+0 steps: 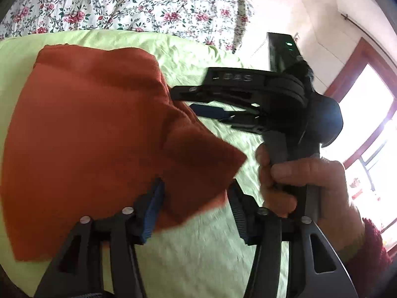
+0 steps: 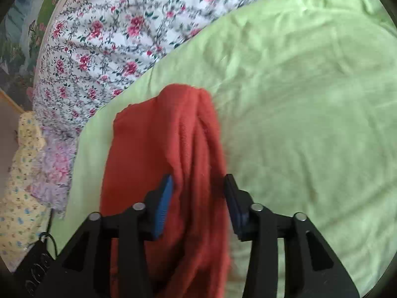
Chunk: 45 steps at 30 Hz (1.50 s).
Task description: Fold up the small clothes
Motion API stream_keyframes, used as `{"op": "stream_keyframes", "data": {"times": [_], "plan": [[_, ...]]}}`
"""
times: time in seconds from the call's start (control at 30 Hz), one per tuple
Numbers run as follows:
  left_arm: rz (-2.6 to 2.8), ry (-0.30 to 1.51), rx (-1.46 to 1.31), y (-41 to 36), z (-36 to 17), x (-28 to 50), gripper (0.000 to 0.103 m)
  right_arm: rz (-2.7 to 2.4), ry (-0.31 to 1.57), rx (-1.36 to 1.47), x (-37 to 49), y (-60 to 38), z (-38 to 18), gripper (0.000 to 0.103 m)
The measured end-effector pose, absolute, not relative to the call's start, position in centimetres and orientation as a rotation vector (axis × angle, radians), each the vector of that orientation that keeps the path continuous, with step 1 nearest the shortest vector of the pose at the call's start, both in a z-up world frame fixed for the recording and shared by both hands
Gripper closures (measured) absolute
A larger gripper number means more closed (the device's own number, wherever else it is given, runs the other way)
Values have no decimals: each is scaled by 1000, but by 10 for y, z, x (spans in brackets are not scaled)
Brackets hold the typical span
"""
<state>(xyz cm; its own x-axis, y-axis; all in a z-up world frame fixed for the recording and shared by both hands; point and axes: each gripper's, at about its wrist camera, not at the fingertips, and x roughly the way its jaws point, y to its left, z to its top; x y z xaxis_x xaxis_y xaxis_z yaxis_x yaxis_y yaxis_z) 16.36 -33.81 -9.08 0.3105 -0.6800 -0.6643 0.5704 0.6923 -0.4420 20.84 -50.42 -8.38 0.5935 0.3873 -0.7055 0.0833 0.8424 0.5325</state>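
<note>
Each fisheye camera sits just behind its own gripper's two black fingers, looking steeply down at close range. The left wrist view faces across the wrinkled pale green sheet [image 1: 198, 236] toward a bright window. The right wrist view faces the flowered white quilt [image 2: 104, 44]. Both share the rust-orange knitted garment [image 1: 86, 129], sheet and quilt.
</note>
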Motion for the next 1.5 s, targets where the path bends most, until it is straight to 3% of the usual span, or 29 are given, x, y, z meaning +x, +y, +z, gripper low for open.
{"op": "stream_keyframes", "data": {"times": [0.2,0.4,0.43,0.47,0.6,0.73,0.87,0.93,0.97,1.0,1.33,1.4,1.43,1.47,1.5], "plan": [[-785,923,-156,-290,-70,148,46,271,853,566,166,-492,-53,57],[-631,936,-258,-228,-66,168,44,251,942,528,166,-473,-75,56],[-604,946,-269,-219,-68,173,44,249,953,527,166,-471,-78,61],[-578,956,-287,-209,-70,178,44,262,946,544,164,-471,-77,89],[-520,963,-316,-189,-76,193,44,249,858,608,147,-486,-65,89],[-505,989,-334,-182,-84,206,44,194,955,601,150,-490,-96,89],[-508,1011,-342,-181,-91,217,37,201,912,639,146,-494,-88,77],[-516,1023,-343,-182,-93,227,36,196,892,639,149,-496,-82,62],[-522,1027,-349,-185,-94,233,35,190,887,630,152,-497,-79,46],[-532,1033,-359,-186,-95,239,30,185,885,623,155,-496,-78,37],[-552,1132,-423,-204,-126,313,26,239,990,651,222,-498,-108,37],[-568,1124,-413,-210,-127,315,31,267,1018,679,228,-496,-122,37],[-589,1118,-397,-216,-127,318,42,277,1013,694,228,-496,-125,37],[-610,1126,-398,-221,-129,320,62,290,1001,711,227,-496,-126,42],[-623,1141,-415,-224,-134,323,68,315,1012,740,228,-495,-129,63]]}}
